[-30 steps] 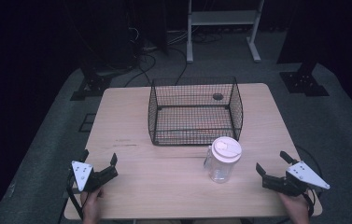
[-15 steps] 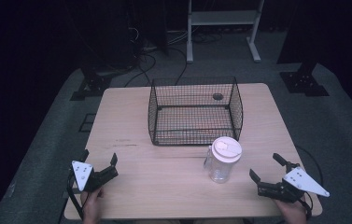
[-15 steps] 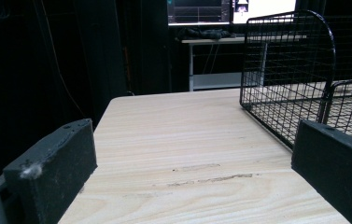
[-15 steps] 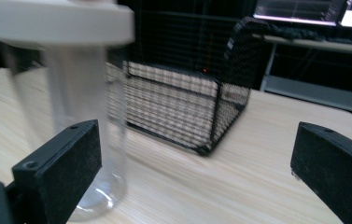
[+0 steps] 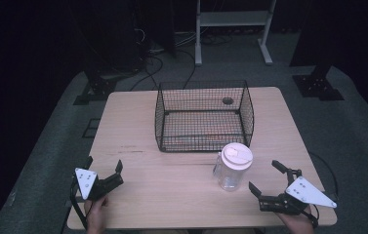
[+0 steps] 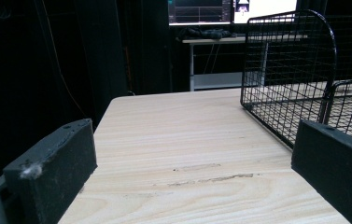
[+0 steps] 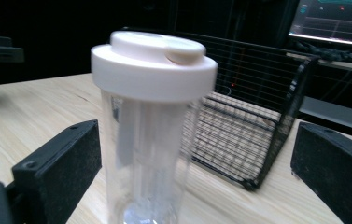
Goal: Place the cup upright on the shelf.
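A clear plastic jar with a white lid [image 5: 234, 167] [image 7: 151, 126] stands upright on the wooden table [image 5: 172, 190], just in front of a black wire basket [image 5: 203, 116] [image 6: 304, 79] [image 7: 253, 121]. My right gripper [image 5: 266, 177] is open at the table's front right, jaws pointed at the jar from a short way off. In the right gripper view the jar stands ahead of the wide-apart jaws, left of centre. My left gripper [image 5: 104, 164] rests open near the front left corner with nothing between its jaws.
The wire basket is empty and sits mid-table toward the back. A small dark round hole [image 5: 227, 101] marks the tabletop behind the basket's far wall. Bare wood lies between the two grippers. Dark floor, cables and a white desk frame [image 5: 233, 29] lie beyond the table.
My right gripper has moved left and turned toward the jar. The left gripper, jar and basket have not moved.
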The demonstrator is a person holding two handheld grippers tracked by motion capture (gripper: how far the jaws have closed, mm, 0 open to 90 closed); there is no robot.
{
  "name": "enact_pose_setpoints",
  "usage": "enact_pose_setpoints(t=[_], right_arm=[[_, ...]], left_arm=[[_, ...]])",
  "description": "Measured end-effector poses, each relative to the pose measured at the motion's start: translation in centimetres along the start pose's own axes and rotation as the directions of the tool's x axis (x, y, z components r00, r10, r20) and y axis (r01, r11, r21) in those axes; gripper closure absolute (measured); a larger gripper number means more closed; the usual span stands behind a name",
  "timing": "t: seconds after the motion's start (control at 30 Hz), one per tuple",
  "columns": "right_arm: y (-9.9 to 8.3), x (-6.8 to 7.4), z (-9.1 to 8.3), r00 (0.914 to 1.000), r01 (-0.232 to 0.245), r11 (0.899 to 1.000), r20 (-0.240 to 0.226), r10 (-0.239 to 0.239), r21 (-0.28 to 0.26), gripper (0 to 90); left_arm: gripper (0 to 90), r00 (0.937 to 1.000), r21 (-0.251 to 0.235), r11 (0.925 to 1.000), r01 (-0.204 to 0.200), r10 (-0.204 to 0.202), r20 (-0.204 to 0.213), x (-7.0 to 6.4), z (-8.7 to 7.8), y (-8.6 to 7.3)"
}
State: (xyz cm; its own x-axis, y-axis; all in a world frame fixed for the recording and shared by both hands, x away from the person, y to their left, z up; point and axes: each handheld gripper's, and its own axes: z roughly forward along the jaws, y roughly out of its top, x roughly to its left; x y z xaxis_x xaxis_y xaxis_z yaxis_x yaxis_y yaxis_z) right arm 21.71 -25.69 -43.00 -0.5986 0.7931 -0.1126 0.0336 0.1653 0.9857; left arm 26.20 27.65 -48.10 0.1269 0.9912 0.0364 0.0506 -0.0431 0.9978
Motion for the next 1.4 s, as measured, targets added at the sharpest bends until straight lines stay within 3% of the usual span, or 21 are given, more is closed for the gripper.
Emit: enact_pose_setpoints(t=[0.37, 1.07, 1.4], right_arm=[[0.9, 1.2, 2.7, 0.9987, 0.035, 0.999, -0.038, -0.035, 0.004, 1.0], [1.7, 1.4, 6.1, 0.998, 0.027, 1.0, -0.058, -0.027, 0.009, 1.0], [2.2, 1.6, 7.0, 0.9961, 0.071, 0.997, -0.053, -0.07, 0.01, 3.7]], left_arm=[[0.0, 1.0, -0.001, 1.0, 0.001, -0.001, 0.0, 0.0, 0.0, 0.0], [0.0, 1.0, -0.001, 1.0, -0.001, 0.001, 0.001, 0.0, 0.0, 0.0], [0.0, 1.0, -0.001, 1.0, -0.001, 0.001, 0.003, 0.0, 0.0, 0.0]])
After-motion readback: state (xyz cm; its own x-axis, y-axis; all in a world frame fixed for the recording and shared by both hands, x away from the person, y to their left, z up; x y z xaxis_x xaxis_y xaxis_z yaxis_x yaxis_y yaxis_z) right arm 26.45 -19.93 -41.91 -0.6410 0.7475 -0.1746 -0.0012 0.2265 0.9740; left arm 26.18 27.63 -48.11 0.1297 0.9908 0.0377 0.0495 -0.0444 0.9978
